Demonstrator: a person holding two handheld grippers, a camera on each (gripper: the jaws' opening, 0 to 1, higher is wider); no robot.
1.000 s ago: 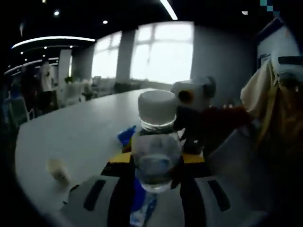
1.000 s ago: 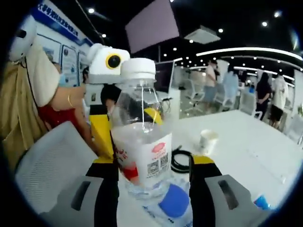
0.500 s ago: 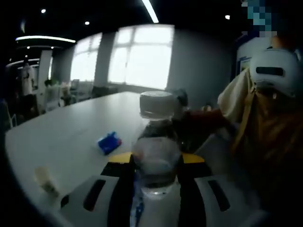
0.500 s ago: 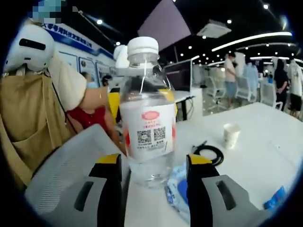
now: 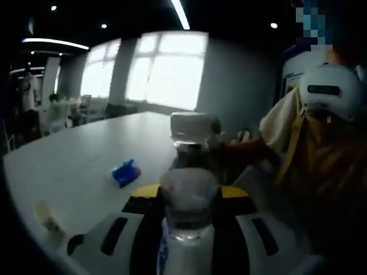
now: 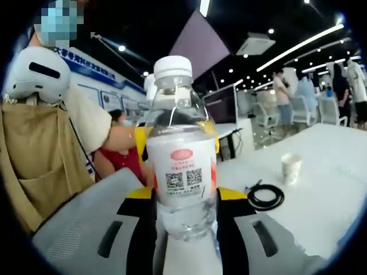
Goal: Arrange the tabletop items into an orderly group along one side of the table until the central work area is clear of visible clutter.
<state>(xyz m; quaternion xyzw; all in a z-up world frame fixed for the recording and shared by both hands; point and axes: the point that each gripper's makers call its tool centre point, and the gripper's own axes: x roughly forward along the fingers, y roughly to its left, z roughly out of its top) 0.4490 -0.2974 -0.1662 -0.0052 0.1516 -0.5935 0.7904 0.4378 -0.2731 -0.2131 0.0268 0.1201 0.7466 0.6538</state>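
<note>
A clear water bottle point(image 6: 182, 172) with a white cap and a red-and-white QR label stands upright between the jaws of my right gripper point(image 6: 184, 197), which is shut on it. Just behind the bottle show yellow jaw parts of the other gripper point(image 6: 140, 137). In the left gripper view a clear bottle point(image 5: 191, 129) with a white cap, dim against the window, is clamped by my left gripper point(image 5: 189, 193). I cannot tell for certain whether both grippers hold the same bottle.
On the white table point(image 5: 86, 160) lie a small blue pack point(image 5: 126, 172) and a tipped paper cup point(image 5: 49, 215). The right gripper view shows an upright paper cup point(image 6: 291, 168) and a black cable coil point(image 6: 266, 196). A person in a tan apron point(image 6: 34, 160) stands close by.
Both views have swung and tilted upward. The bottle stays clamped. The crumpled blue-capped plastic below the right jaws has dropped out of view.
</note>
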